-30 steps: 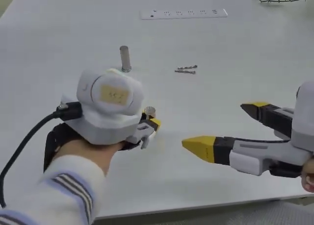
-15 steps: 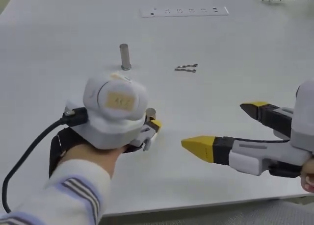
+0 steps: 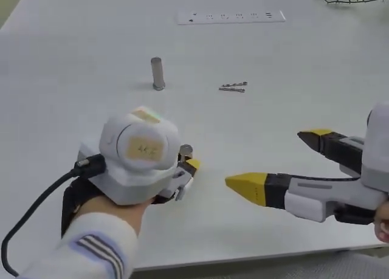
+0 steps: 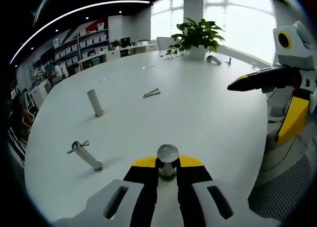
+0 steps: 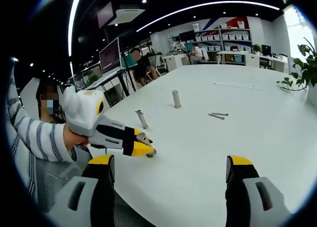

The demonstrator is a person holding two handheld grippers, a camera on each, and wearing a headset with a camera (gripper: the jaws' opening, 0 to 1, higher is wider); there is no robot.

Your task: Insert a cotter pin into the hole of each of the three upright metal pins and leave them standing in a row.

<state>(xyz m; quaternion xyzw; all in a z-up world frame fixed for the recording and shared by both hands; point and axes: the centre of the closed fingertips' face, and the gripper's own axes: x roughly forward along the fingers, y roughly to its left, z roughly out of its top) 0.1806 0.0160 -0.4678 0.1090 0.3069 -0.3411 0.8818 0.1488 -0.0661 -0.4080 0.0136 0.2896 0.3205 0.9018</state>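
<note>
Now the left gripper (image 3: 189, 165) pinches a near metal pin (image 3: 185, 151), likely to stand it up; the right gripper (image 3: 270, 158) hangs spread wide.

Metal pins (image 3: 157, 73): dull grey metal, smooth; cotter pins (image 3: 233, 87): bright metal. Table (image 3: 292, 66): white, matt, smooth. Left gripper (image 3: 189, 163) shell: matt white plastic; sleeve (image 3: 91, 254): striped cloth.

No legible text anywhere. Yellowish label (image 3: 141, 150) on left gripper (image 3: 189, 166) housing: faint marks, too blurred to read. Power strip (image 3: 231, 16) at far table edge: small dark symbols, unreadable.
</note>
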